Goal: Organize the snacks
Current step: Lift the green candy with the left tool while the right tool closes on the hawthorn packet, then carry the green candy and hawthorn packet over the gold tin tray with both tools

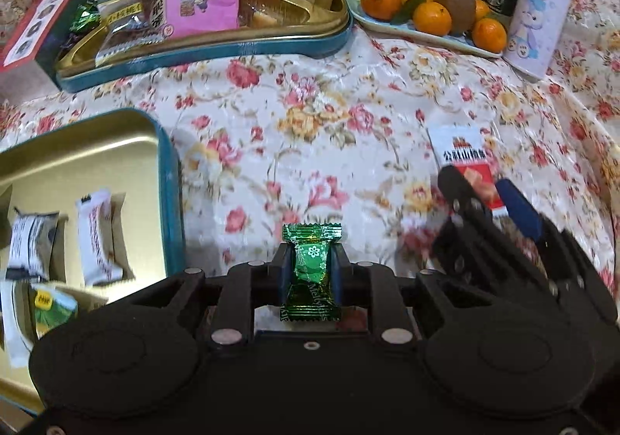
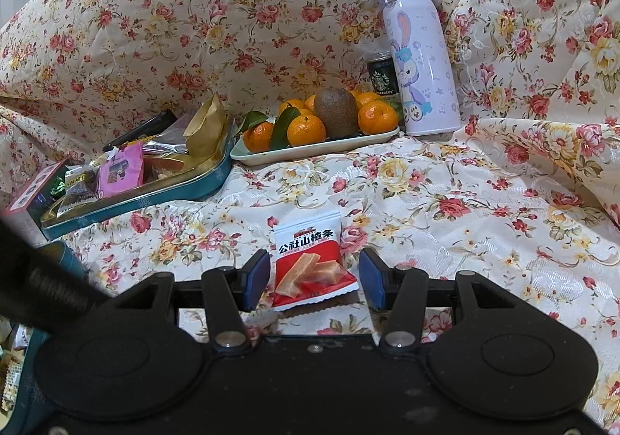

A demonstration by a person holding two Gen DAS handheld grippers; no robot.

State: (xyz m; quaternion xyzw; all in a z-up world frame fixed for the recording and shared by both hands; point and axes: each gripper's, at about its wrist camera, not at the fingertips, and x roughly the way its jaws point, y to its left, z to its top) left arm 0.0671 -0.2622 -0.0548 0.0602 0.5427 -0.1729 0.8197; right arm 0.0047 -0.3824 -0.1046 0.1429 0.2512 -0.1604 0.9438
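Observation:
My left gripper (image 1: 311, 266) is shut on a green foil candy (image 1: 312, 272), which stands upright between the blue pads above the floral cloth. To its left lies a gold tin with a teal rim (image 1: 169, 179) holding several white snack packets (image 1: 99, 237). A red and white hawthorn snack packet (image 2: 310, 260) lies flat on the cloth. My right gripper (image 2: 314, 276) is open around it, with a gap between each pad and the packet. In the left wrist view the right gripper (image 1: 490, 198) appears low at the right, over the same packet (image 1: 463, 152).
At the back left a second teal tin (image 1: 217, 55) is piled with mixed snack packets, and a red-edged box (image 1: 35, 24) stands beside it. A plate (image 2: 310, 152) of tangerines and a kiwi, a dark can (image 2: 381, 74) and a purple bottle (image 2: 422, 63) stand at the back right.

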